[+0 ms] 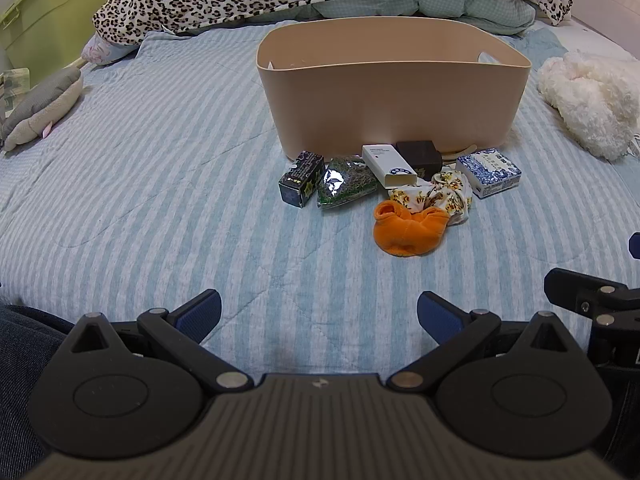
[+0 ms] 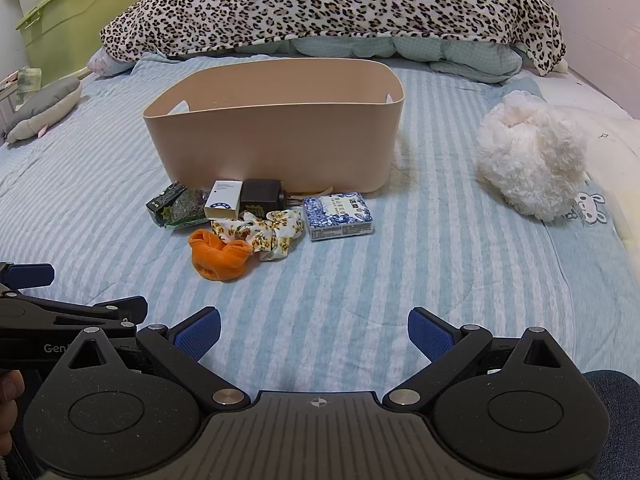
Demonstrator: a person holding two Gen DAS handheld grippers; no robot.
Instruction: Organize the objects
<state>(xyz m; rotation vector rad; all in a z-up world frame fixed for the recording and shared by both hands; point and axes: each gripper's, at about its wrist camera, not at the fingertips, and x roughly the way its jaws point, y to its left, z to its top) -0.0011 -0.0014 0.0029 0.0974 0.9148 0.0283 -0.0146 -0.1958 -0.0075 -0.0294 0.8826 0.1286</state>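
A tan plastic bin (image 1: 392, 96) (image 2: 276, 140) stands on the striped bed. In front of it lies a small pile: a dark box (image 1: 301, 182), a green foil packet (image 1: 345, 186) (image 2: 178, 206), a white box (image 1: 388, 165) (image 2: 223, 199), a black charger (image 1: 418, 156) (image 2: 260, 196), a blue-and-white patterned box (image 1: 489, 172) (image 2: 338, 212), a yellow-flowered cloth (image 1: 438, 196) (image 2: 264, 232) and an orange sock (image 1: 408, 232) (image 2: 218, 258). My left gripper (image 1: 319, 316) and right gripper (image 2: 314, 332) hover open and empty, well short of the pile.
A leopard-print quilt (image 2: 332, 4) is heaped behind the bin. A white fluffy toy (image 2: 530, 160) (image 1: 588, 100) lies to the right, a grey plush (image 1: 44, 104) to the left. A green storage box (image 2: 80, 16) stands beyond the bed's left edge. Denim-clad legs (image 1: 24, 352) frame the near edge.
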